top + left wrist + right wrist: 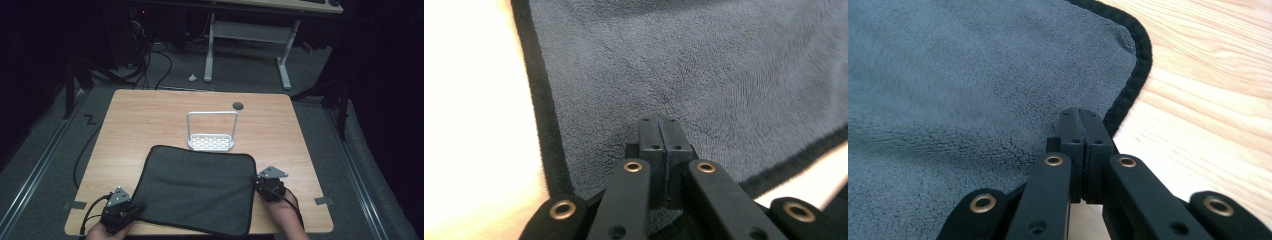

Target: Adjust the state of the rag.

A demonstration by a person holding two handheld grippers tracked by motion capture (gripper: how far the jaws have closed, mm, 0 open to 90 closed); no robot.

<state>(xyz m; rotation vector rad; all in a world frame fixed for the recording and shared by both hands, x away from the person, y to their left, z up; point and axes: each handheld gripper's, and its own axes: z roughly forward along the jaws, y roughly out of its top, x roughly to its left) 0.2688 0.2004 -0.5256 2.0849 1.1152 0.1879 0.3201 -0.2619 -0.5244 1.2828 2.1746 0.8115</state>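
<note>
A dark grey towel [200, 185] with black trim lies spread flat on the near half of the wooden table [145, 115]. My left gripper [136, 206] is at the towel's near-left corner. In the left gripper view its jaws [659, 121] are pressed together on the fleece of the towel [704, 65], just inside the black hem. My right gripper [257, 180] is at the towel's right edge. There its jaws [1081, 112] are shut on the towel [948, 75] where the trimmed hem curves round a corner. A hand holds each gripper at the table's near edge.
A small metal rack [211, 142] with a tall wire handle stands just beyond the towel's far edge. A round cable hole [238, 105] sits near the table's far edge. Beyond the table are a white desk frame [247, 35] and cables on the floor.
</note>
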